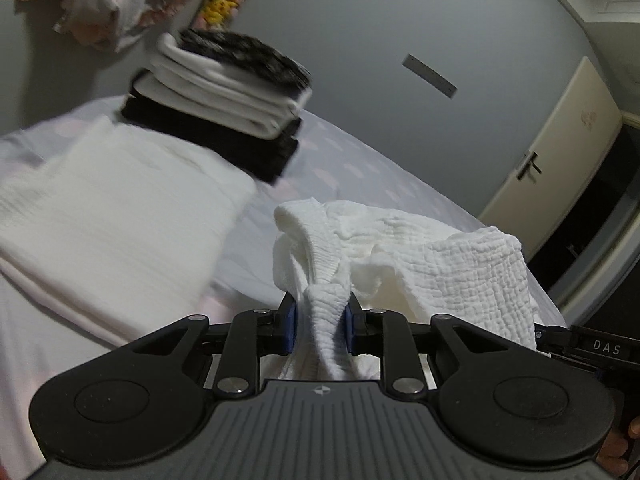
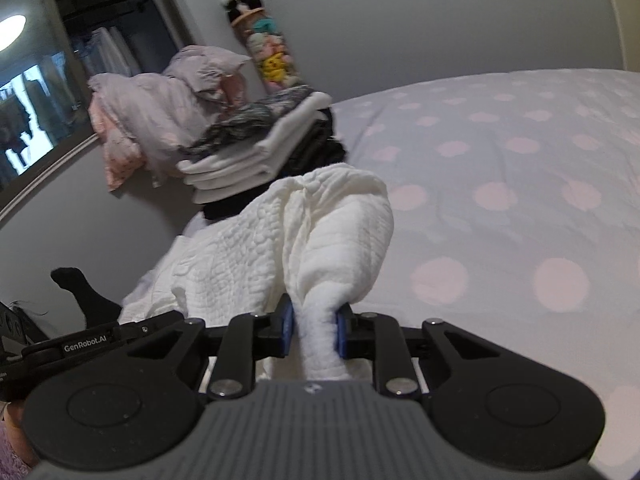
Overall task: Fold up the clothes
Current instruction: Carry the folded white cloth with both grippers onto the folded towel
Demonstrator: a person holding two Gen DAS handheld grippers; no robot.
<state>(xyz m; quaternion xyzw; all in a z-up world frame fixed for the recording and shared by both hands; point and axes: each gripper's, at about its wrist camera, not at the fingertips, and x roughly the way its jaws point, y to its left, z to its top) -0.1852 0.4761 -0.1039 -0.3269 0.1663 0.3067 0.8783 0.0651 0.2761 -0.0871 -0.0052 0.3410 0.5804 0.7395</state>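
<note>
A white crinkled-muslin garment (image 1: 440, 260) hangs bunched between both grippers above the bed. My left gripper (image 1: 320, 320) is shut on a gathered fold of it near a ribbed hem. My right gripper (image 2: 314, 326) is shut on another bunched part of the same garment (image 2: 280, 240). The other gripper's black body shows at the right edge of the left wrist view (image 1: 592, 346) and at the left of the right wrist view (image 2: 80, 344). A folded white cloth (image 1: 112, 216) lies flat on the bed to the left.
A stack of folded clothes (image 1: 224, 96), black, white and grey, stands on the bed (image 2: 500, 200) with pink dots; it also shows in the right wrist view (image 2: 260, 148). Crumpled pink bedding (image 2: 160, 120) and a tube of plush toys (image 2: 268, 48) lie by the wall. A door (image 1: 560, 152) stands at right.
</note>
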